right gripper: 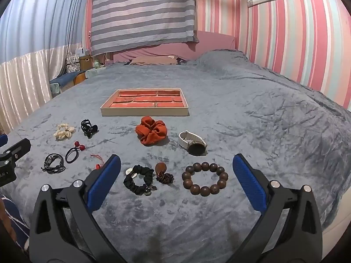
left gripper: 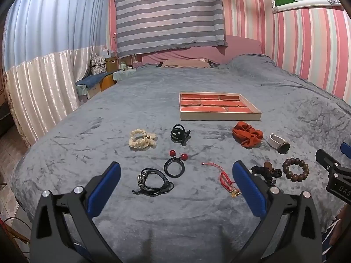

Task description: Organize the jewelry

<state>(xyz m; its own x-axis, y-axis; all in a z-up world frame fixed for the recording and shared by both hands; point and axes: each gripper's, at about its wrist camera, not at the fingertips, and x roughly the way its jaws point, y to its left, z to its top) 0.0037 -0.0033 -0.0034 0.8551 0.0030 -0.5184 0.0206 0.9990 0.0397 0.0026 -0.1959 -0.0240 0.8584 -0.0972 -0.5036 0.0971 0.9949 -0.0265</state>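
Jewelry lies spread on a grey blanket in front of a shallow tray [left gripper: 220,116] [right gripper: 144,111] with a red brick-pattern floor. My left gripper [left gripper: 176,168] hangs open above a black cord bracelet [left gripper: 153,182], a black hair tie with red balls [left gripper: 174,166] and a red string charm [left gripper: 224,178]. My right gripper [right gripper: 176,164] is open too, above a black scrunchie [right gripper: 139,178], a brown tassel charm [right gripper: 163,173] and a wooden bead bracelet [right gripper: 205,178]. Farther off lie an orange scrunchie [right gripper: 151,132], a white-strap watch [right gripper: 193,143], a cream scrunchie [left gripper: 141,139] and a black claw clip [left gripper: 179,133].
The bed runs back to a pink headboard [left gripper: 197,52] and a hanging striped cloth [left gripper: 169,13]. The pink striped wall [right gripper: 296,43] borders the right side. Curtains [left gripper: 43,65] and bedside boxes [left gripper: 101,65] stand at the left. A person's striped sleeve [right gripper: 11,217] shows at the lower left of the right wrist view.
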